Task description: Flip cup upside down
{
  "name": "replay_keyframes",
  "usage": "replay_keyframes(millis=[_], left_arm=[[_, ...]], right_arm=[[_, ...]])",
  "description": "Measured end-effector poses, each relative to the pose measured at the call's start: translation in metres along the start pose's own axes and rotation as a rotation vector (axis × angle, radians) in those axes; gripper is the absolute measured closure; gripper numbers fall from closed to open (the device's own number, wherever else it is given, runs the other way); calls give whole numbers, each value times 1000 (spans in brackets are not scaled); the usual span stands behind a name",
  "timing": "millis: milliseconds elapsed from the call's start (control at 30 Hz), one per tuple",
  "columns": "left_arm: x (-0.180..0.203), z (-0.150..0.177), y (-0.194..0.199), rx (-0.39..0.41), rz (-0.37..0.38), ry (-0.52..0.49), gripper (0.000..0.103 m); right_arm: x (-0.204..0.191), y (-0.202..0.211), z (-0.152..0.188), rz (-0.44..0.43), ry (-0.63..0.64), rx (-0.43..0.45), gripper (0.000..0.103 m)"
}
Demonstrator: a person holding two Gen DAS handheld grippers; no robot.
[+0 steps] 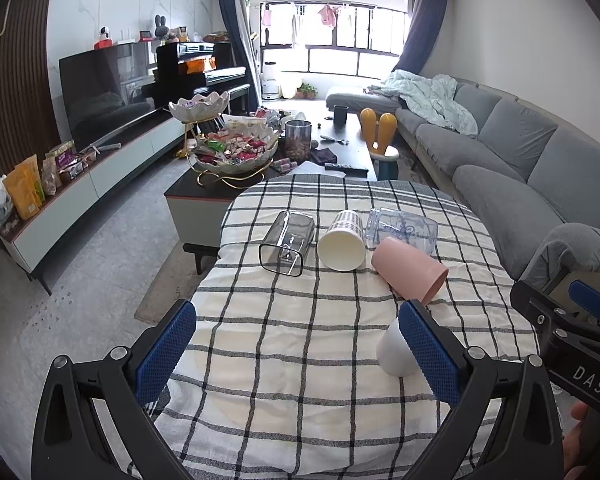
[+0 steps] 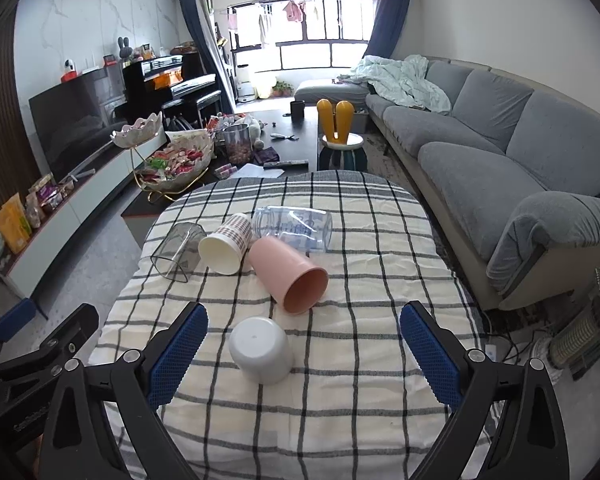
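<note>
A grey sofa flanks the checked tablecloth; a snack bowl, perhaps sweets, sits beyond.

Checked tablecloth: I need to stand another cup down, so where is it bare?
Bare: the near cloth in front of the white cup, and the strip right of the pink cup. Crowded: the far row from grey tumbler to clear bottle.

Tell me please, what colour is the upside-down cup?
White cup, clearest in the right wrist view.

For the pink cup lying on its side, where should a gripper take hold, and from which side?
Grip the pink cup across its round side wall near the middle, coming from above with the right gripper. It lies on its side, mouth facing the camera; the plaid-patterned cup crowds its base end.
</note>
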State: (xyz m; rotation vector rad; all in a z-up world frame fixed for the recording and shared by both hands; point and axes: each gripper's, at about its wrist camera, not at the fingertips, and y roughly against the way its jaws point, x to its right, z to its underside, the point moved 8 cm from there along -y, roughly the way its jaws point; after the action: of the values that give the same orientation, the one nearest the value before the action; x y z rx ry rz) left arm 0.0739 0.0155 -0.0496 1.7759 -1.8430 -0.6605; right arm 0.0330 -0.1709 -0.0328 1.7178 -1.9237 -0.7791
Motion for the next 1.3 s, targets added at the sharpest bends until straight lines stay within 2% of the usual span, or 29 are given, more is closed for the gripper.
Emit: replay_keyframes(millis=[300,1300], left_arm=[[1,-2,4,16,3,-2,0],[4,-3,8,29,12,0,0]], right_arm=[[2,8,-4,2,-2,32,6],[2,12,-7,5,-2,49,5]])
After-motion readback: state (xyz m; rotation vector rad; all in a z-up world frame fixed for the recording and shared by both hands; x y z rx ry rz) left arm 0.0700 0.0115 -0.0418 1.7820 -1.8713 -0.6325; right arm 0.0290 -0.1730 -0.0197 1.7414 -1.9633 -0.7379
